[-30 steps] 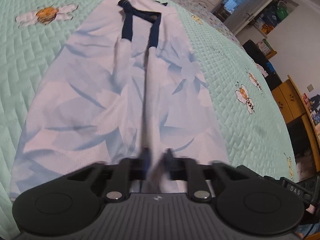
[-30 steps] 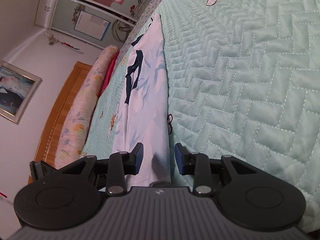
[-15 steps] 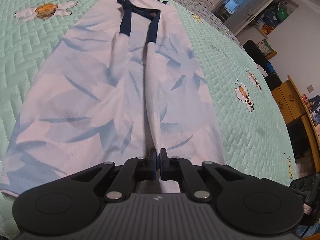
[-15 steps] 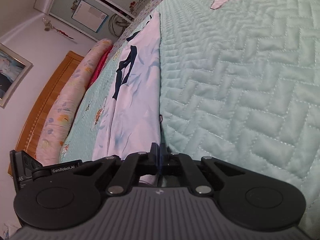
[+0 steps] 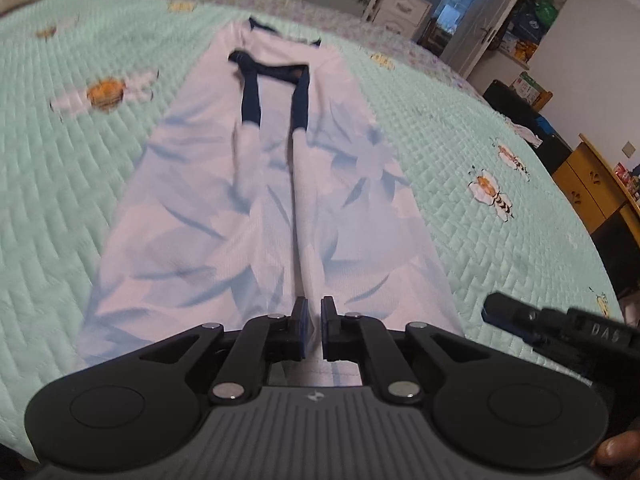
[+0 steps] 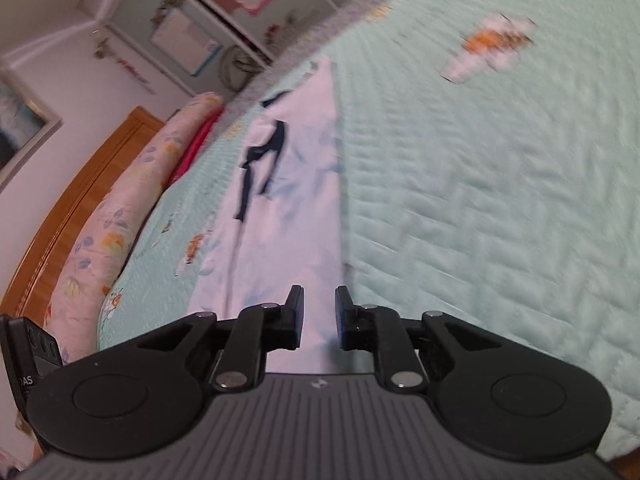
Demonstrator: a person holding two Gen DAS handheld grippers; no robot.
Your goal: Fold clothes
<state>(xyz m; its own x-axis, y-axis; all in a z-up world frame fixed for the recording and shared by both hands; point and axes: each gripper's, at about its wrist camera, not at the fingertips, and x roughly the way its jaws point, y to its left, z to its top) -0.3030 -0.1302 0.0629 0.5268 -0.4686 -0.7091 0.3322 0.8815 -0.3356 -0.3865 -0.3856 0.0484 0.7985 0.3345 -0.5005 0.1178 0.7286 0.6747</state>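
A white garment with pale blue leaf print and navy collar trim (image 5: 256, 216) lies lengthwise on the mint quilted bed (image 5: 60, 200). Its sides are folded in toward the middle. My left gripper (image 5: 314, 320) hovers at the near hem, its jaws a narrow gap apart, with a ridge of the fabric running into that gap. In the right wrist view the same garment (image 6: 288, 216) stretches away along the bed. My right gripper (image 6: 319, 312) is open over the garment's near right edge, with fabric lying below its fingers and nothing pinched. The right gripper's body (image 5: 560, 332) shows at the left view's lower right.
A rolled floral blanket (image 6: 120, 216) and wooden headboard (image 6: 80, 184) line the bed's far side. Wardrobes (image 5: 404, 12), a doorway and wooden cabinets (image 5: 596, 196) stand beyond the bed. Bee and flower prints dot the bed's quilt (image 6: 500, 200). A person's fingertip (image 5: 616, 450) shows at the corner.
Both grippers closed on the garment's near hem half a second ago and have now parted, the right wider than the left. Both views are tilted up and blurred by motion.
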